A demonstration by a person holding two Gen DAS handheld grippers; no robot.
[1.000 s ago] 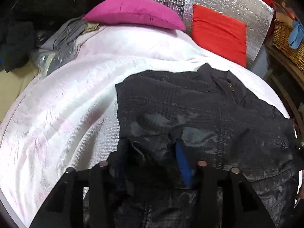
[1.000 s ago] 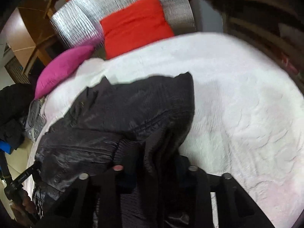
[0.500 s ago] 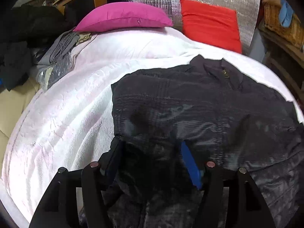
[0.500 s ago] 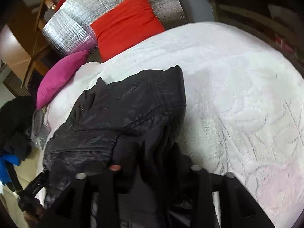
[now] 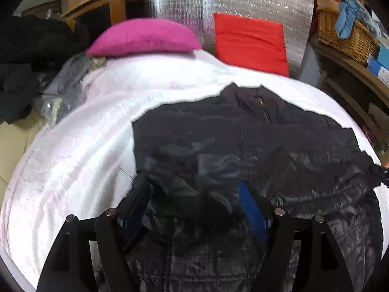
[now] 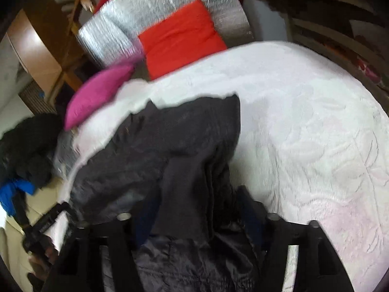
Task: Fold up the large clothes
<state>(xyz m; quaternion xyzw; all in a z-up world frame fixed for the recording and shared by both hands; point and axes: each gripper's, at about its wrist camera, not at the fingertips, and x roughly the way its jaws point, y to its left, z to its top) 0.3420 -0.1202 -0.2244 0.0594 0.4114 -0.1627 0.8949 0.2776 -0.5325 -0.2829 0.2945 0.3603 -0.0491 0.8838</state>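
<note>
Two claws are working the near hem of a dark jacket (image 5: 243, 146) lying flat on the white bed (image 5: 73, 158), collar toward the pillows; the left claw (image 5: 194, 194) is spreading, fabric loose between its fingers, likely letting go; the right claw (image 6: 197, 202) is closing around a raised fold of jacket, probably to carry it over.

Both black two-finger handheld grippers, the left gripper (image 5: 194, 194) and the right gripper (image 6: 194, 204), show angular matte-black linkage arms studded with round silver pivot screws, and long fingers faced with blue pads (image 5: 252, 209) on their inner sides.
</note>
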